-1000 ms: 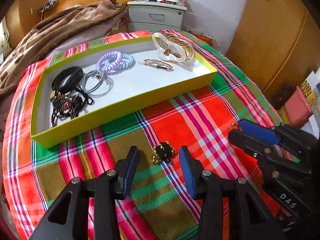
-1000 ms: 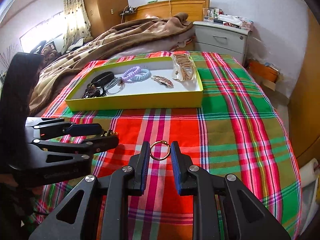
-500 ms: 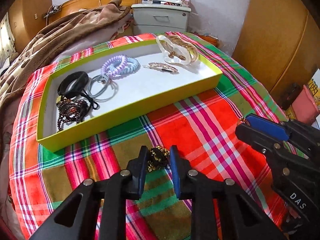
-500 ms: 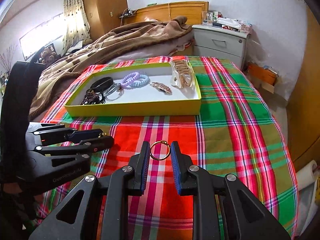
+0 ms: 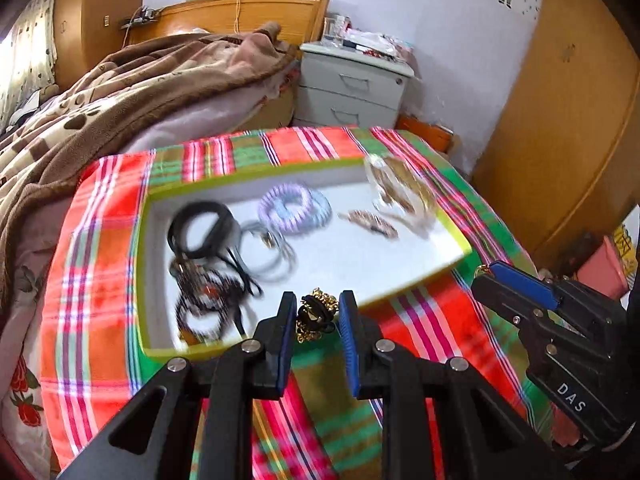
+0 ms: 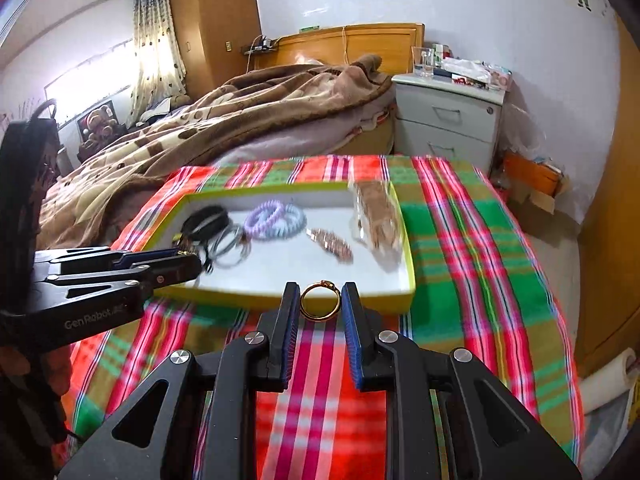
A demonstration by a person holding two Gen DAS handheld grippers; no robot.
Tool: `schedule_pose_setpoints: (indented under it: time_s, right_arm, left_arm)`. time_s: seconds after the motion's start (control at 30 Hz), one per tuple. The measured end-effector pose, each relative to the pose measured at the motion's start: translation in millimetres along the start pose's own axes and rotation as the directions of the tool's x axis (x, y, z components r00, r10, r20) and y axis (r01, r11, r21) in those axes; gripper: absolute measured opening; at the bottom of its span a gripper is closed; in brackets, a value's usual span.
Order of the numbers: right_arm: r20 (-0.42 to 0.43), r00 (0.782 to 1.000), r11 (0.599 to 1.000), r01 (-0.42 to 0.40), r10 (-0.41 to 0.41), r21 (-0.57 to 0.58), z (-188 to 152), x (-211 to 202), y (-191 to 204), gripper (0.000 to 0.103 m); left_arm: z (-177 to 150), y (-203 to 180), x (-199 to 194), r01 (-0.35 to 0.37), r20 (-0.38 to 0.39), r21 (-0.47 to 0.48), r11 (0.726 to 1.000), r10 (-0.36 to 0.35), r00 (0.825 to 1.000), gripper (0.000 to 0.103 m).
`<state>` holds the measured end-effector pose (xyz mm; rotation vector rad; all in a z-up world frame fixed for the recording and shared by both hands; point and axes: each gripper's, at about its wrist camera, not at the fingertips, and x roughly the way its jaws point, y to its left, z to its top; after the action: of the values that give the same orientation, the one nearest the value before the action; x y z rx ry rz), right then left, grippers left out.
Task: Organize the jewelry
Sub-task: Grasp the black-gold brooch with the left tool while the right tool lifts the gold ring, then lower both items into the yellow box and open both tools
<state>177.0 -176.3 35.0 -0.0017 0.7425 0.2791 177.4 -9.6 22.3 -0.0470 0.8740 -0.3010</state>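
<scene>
Plaid cloth (image 6: 460,240) in red, green and pink covers the table, with a bed under a brown blanket (image 6: 224,128) and a grey nightstand (image 6: 448,120) behind. On the cloth sits a yellow-rimmed tray (image 5: 404,292) with hair ties (image 5: 294,208) and other pieces inside. Narrowed jaws of the left gripper (image 5: 316,316) pinch a black-and-gold brooch (image 5: 316,314) over the tray's near rim. Beside it, the right gripper (image 6: 320,306) grips a gold ring (image 6: 320,302) upright, just before the tray.
</scene>
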Motion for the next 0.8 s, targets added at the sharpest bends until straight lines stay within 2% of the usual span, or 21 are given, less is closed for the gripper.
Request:
schedule_pose_setpoints:
  time_s: [0.27, 0.6, 0.8]
  right_arm:
    - [-0.047, 0.999, 1.000, -0.021, 0.020, -0.017, 23, 39, -1, 0.022]
    - [-0.166, 0.982, 0.995, -0.091, 0.086, -0.026, 25, 86, -4, 0.022]
    - [-0.213, 0.974, 0.995, -0.089, 0.076, -0.050, 23, 101, -3, 0.022]
  left_arm:
    - [24, 16, 20, -0.023, -0.001, -0.030, 0.999, 0.023, 1.000, 0.023]
    - [21, 23, 56, -0.038, -0.072, -0.032, 0.999, 0.036, 0.997, 0.023]
    - [17, 22, 65, -0.057, -0.091, -0.014, 0.998, 0.056, 0.994, 0.023]
